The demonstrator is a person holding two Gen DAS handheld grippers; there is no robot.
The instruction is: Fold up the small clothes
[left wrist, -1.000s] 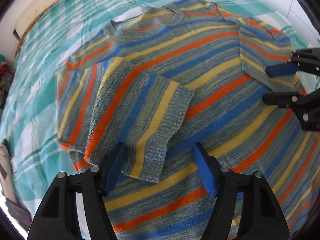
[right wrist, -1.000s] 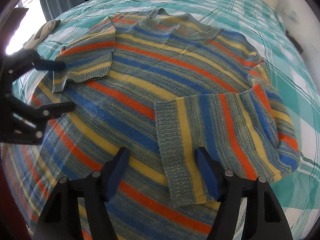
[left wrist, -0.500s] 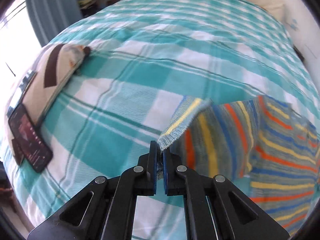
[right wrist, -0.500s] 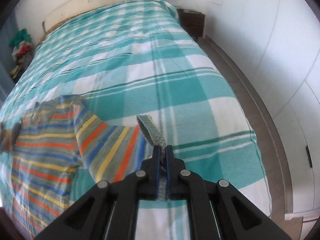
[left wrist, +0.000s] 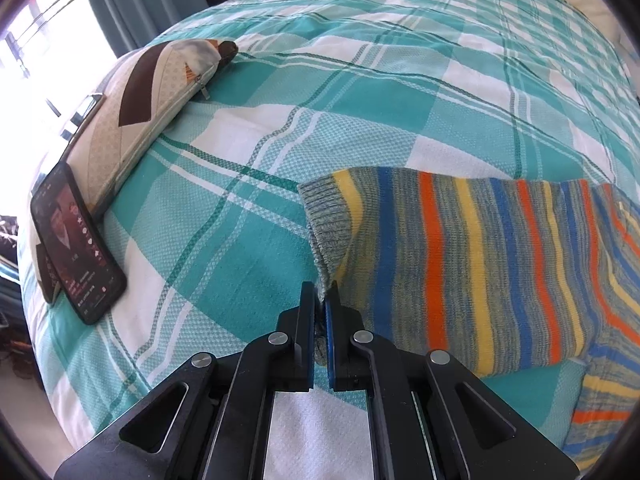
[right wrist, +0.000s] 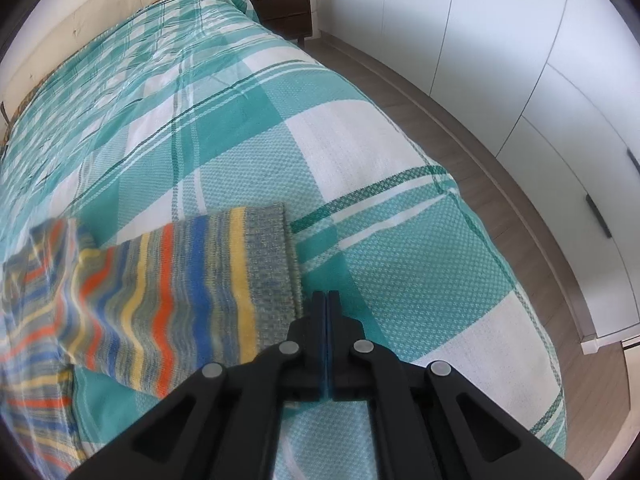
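Observation:
A small striped knit sweater lies on a teal plaid bed. In the left wrist view its left sleeve [left wrist: 460, 264] stretches out flat to the right, and my left gripper [left wrist: 319, 300] is shut on the grey cuff's corner [left wrist: 325, 240]. In the right wrist view the other sleeve [right wrist: 180, 292] stretches out to the left, and my right gripper [right wrist: 327, 300] is shut at the lower corner of its grey cuff [right wrist: 272, 264]. The sweater's body is mostly out of view.
A phone [left wrist: 76, 248] leans on a patterned pouch [left wrist: 140, 116] at the bed's left side. The bed's right edge [right wrist: 520, 280] drops to a wood floor [right wrist: 532, 216] beside white wardrobes [right wrist: 560, 80]. A dark nightstand [right wrist: 286, 12] stands at the far end.
A second ago both grippers hung open over the sweater with its sleeves folded in. Since half a second ago, each shut gripper has pulled its sleeve further outward and laid it flatter.

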